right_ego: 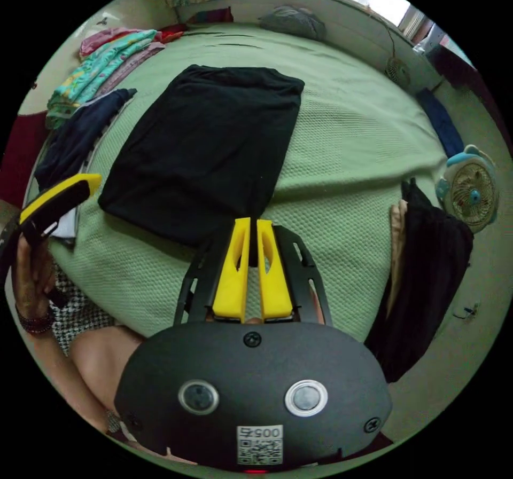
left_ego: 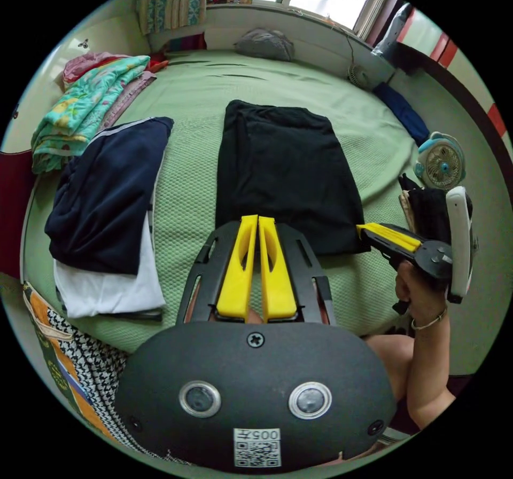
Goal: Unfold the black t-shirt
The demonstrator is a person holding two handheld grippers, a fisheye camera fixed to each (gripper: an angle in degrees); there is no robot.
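The black t-shirt (left_ego: 286, 172) lies folded into a flat rectangle on the green bed (left_ego: 187, 190). My left gripper (left_ego: 258, 218) is shut, jaws pressed together with nothing between them, its tips at the middle of the shirt's near edge. A hand holds my right gripper (left_ego: 359, 227) at the shirt's near right corner. In the right gripper view the right gripper (right_ego: 249, 221) sits over that corner of the black t-shirt (right_ego: 208, 142), jaws nearly together with dark cloth in the narrow gap. The left gripper (right_ego: 88, 181) shows at the left.
A navy garment on a white one (left_ego: 107, 217) lies left of the shirt. Folded colourful bedding (left_ego: 85, 110) is stacked at the far left. Dark clothes (right_ego: 427, 265) hang over the bed's right edge beside a small fan (right_ego: 473, 193). A grey pillow (left_ego: 264, 44) rests by the window.
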